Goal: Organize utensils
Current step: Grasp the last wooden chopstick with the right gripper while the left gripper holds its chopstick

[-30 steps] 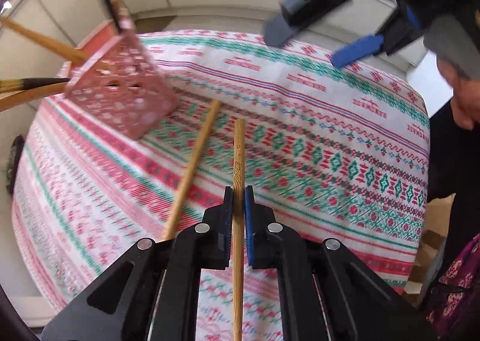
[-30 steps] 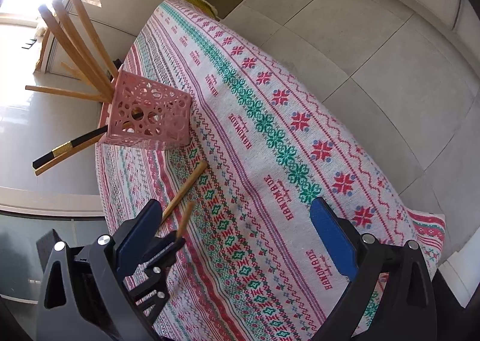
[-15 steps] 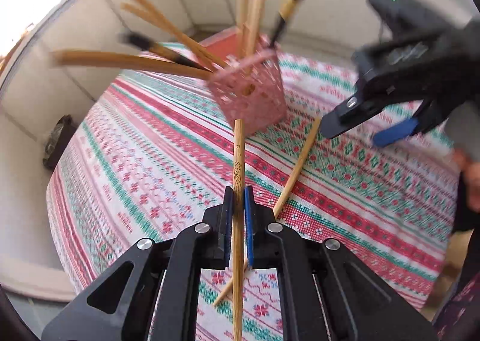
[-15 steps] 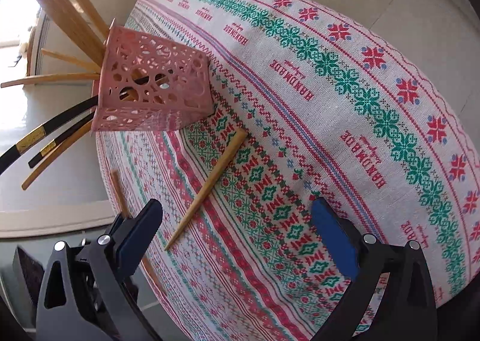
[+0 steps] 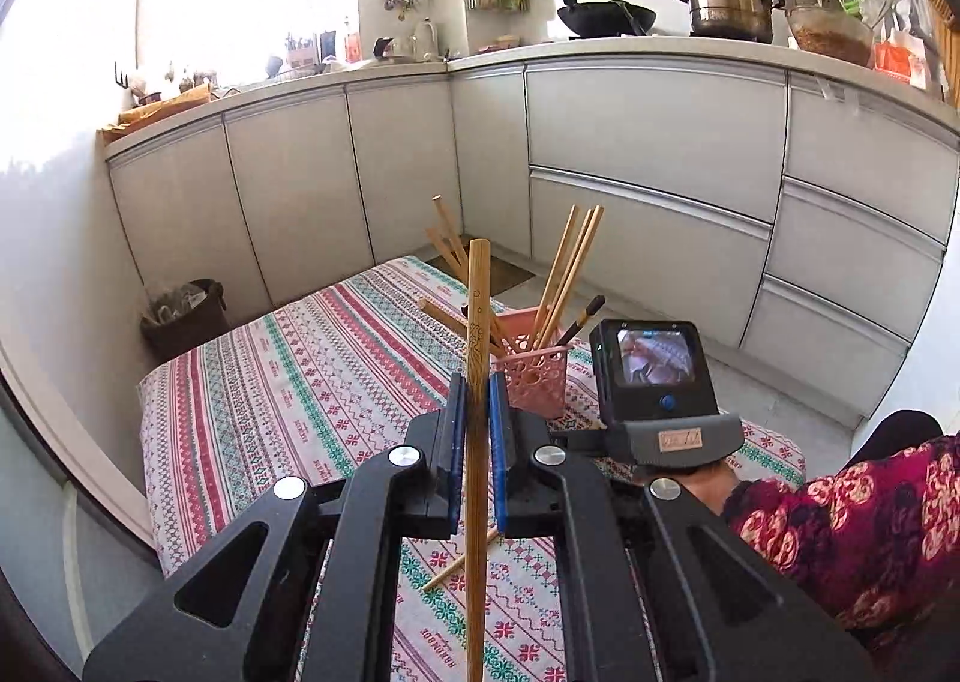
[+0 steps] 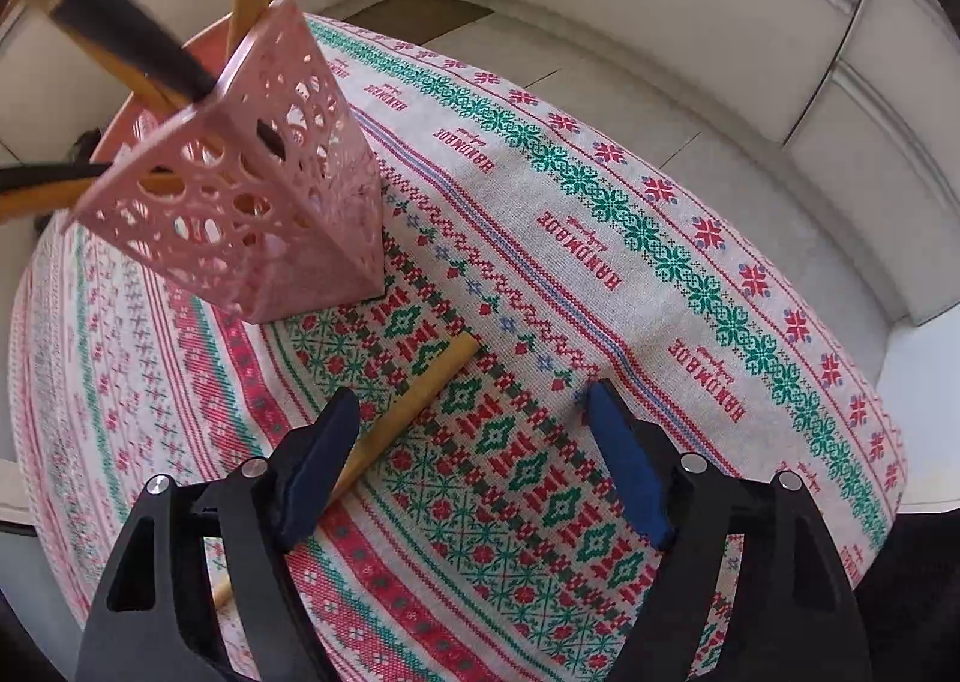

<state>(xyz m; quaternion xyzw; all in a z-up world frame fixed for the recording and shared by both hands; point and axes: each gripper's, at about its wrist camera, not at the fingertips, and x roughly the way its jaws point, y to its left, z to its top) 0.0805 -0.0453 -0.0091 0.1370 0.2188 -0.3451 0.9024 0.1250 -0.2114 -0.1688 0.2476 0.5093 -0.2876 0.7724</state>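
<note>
Now, plenty is cut off here. The engraved bamboo chopstick (image 5: 478, 322) runs off the bottom edge of the left wrist view, so its lower end is lost, and the left gripper (image 5: 477, 442) is clamped shut on its shaft between blue pads, holding it above the table. In the right wrist view the loose chopstick (image 6: 414, 403) on the cloth slips behind one dark finger (image 6: 312, 472); only a stub shows again lower down. The right gripper (image 6: 474, 466) points down over it, jaws apart and just been closing, pads not pressing it — the stick lies beside the left-hand pad, not squarely between them. The right gripper's body and small screen block part of the table from the left view, and a hand in a patterned sleeve (image 5: 852, 526) holds it.

The pink basket (image 6: 252, 214) is square, perforated plastic, tapering — it stands on the woven red-and-green tablecloth (image 6: 660, 274). Round wooden chopsticks and black ones fan from it; the nearest are blurred.
</note>
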